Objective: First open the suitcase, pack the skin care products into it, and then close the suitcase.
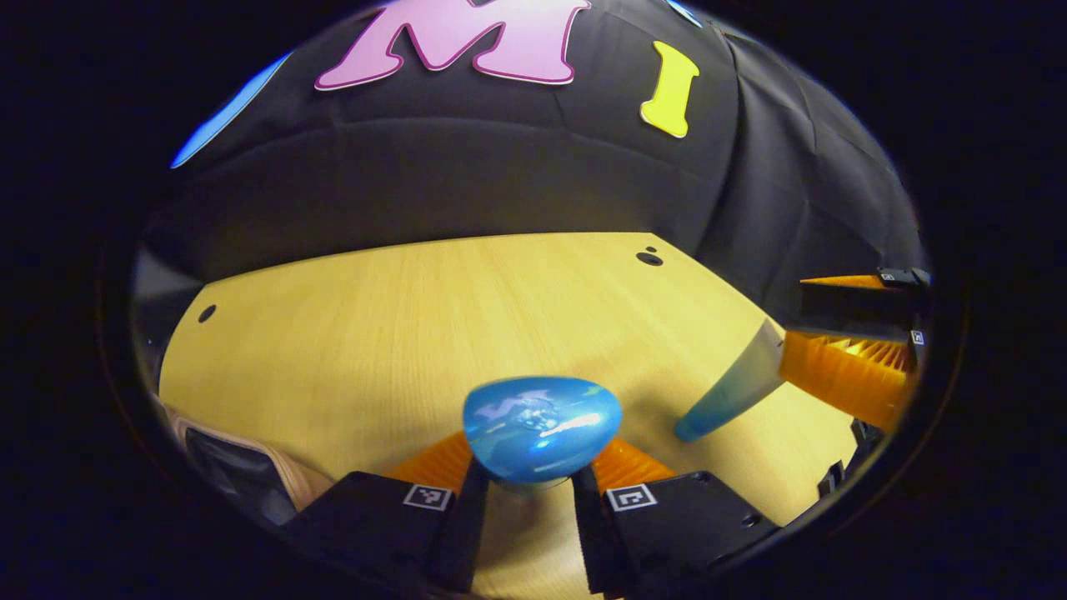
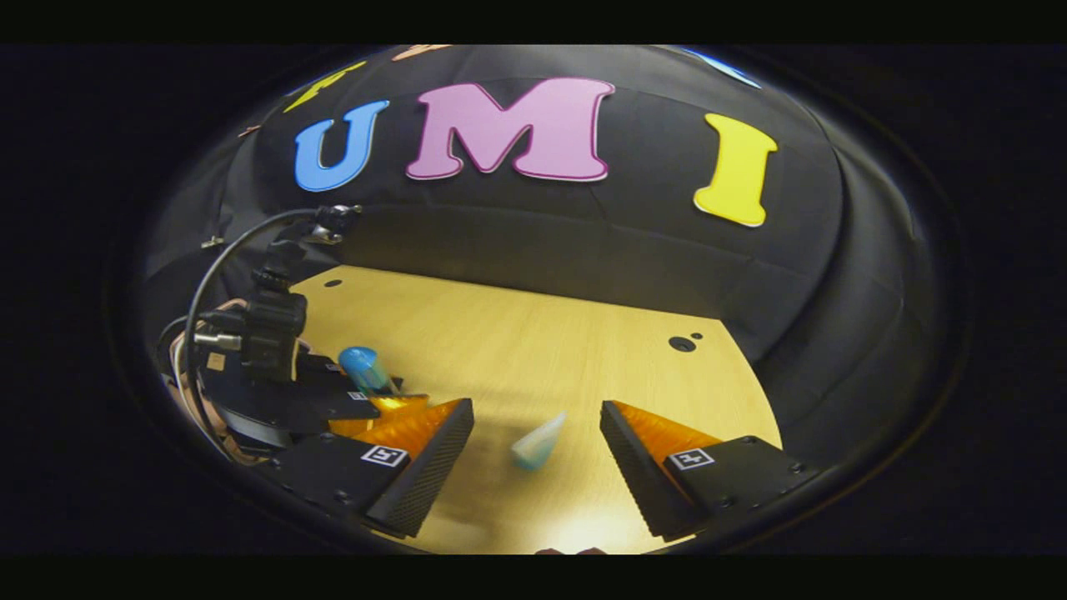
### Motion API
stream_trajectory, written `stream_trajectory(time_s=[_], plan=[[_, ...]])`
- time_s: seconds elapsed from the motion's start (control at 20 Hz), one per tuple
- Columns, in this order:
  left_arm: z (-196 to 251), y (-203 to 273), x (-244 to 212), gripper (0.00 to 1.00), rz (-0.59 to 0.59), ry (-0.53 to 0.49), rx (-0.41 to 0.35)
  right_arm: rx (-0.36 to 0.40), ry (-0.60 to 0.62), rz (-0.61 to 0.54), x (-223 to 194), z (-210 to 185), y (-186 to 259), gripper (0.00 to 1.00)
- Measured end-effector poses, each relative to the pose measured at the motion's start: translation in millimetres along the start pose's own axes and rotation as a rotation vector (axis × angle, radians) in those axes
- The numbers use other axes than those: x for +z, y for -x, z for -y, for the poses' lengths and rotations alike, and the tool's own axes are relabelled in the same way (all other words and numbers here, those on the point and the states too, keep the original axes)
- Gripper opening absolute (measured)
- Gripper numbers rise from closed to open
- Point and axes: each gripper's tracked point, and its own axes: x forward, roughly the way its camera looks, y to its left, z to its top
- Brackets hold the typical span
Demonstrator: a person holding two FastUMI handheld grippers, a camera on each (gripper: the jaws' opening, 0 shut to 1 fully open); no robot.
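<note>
Wooden desk (image 1: pixel 375 333) seen under both claws. Blue-capped bottle (image 1: pixel 542 427) gripped by left claw (image 1: pixel 523 492). Tube (image 2: pixel 538 442) lies ahead of released right claw (image 2: pixel 533 467). Packing step judged underway; grasping tube needed next.

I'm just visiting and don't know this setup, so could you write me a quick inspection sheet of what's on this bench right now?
Surface: light wooden tabletop with small dark holes.
Job's things: blue-capped bottle gripped in the left gripper; a pale tube with a blue cap lies on the table ahead of the right gripper; what may be the suitcase's corner at the lower left of the left gripper view.
Clutter: nothing seen.
Grippers: left shut on the bottle; right open, the tube lying loose between its fingers.
Cables: black cable looping off the left gripper.
Surroundings: black cloth wall.
</note>
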Motion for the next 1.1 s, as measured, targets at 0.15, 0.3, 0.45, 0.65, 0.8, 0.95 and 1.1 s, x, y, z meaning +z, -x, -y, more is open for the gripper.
stream_trajectory(time_s=[0.15, 0.3, 0.45, 0.65, 0.8, 0.95, 1.1], plan=[[0.3, 2.4, -0.9, 0.49, -0.013, -0.008, 0.003, -0.006, -0.080, -0.055, -17.9, 4.4, -13.3, 0.97], [-1.7, 1.7, -1.0, 0.49, -0.017, 0.000, 0.010, -0.026, -0.164, -0.135, -46.4, 6.9, -34.4, 0.97], [0.5, 2.4, -2.5, 0.46, -0.025, -0.009, 0.006, -0.028, -0.211, -0.215, -71.8, 1.7, -55.4, 0.98], [-2.0, -0.7, 0.1, 0.50, -0.060, 0.019, -0.008, -0.025, -0.331, -0.305, -91.6, -3.6, -69.4, 0.40], [-6.2, 6.3, 5.3, 0.51, -0.098, 0.076, -0.018, -0.028, -0.328, -0.306, -92.5, -5.5, -67.7, 0.29], [-6.4, 49.5, 34.8, 0.49, -0.039, 0.133, -0.082, -0.013, -0.337, -0.275, -76.6, -5.0, -48.7, 0.36], [-25.2, 98.1, 54.7, 0.43, -0.019, 0.127, -0.094, 0.016, -0.319, -0.223, -54.1, -14.5, -22.4, 0.28]])
